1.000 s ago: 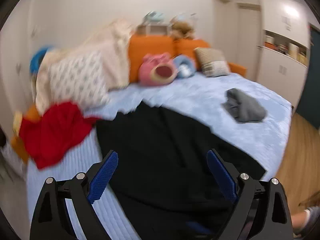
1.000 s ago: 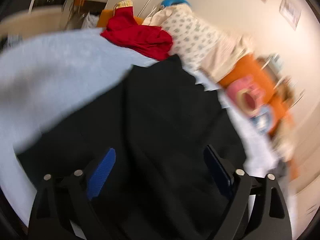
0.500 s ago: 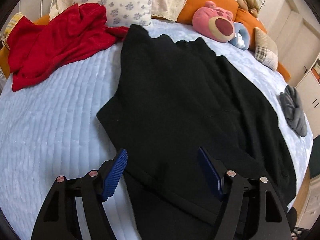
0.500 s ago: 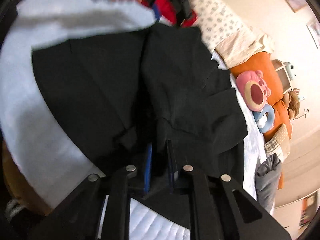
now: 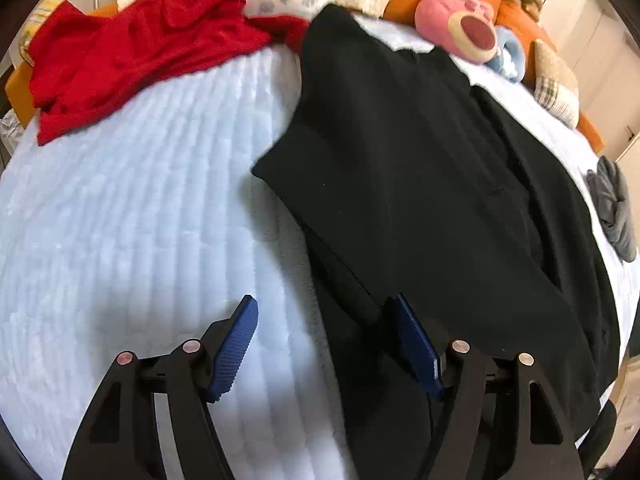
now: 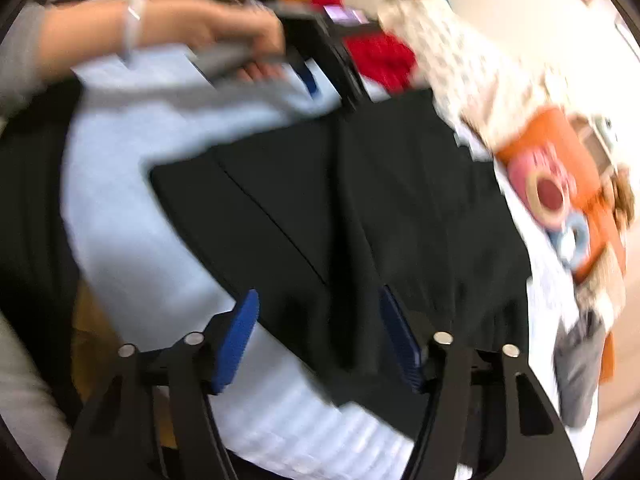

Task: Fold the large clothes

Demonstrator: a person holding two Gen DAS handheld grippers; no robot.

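Note:
A large black garment (image 5: 420, 168) lies spread on the pale blue bed (image 5: 140, 208); it also shows in the right wrist view (image 6: 360, 208). My left gripper (image 5: 320, 340) is open, low over the garment's near left edge, its right pad over black cloth and its left pad over bare bedspread. My right gripper (image 6: 320, 332) is open and empty above the garment's near hem. The right wrist view is blurred. The left hand with its gripper (image 6: 316, 60) shows at the top of that view.
A red garment (image 5: 132, 48) lies at the far left by patterned pillows. A pink plush toy (image 5: 464, 20), orange cushions and a checked pillow (image 5: 556, 80) line the headboard. A folded grey garment (image 5: 612, 208) sits at the bed's right edge.
My right gripper was shut on black cloth half a second ago and is now open. My left gripper has shifted left toward the garment's edge.

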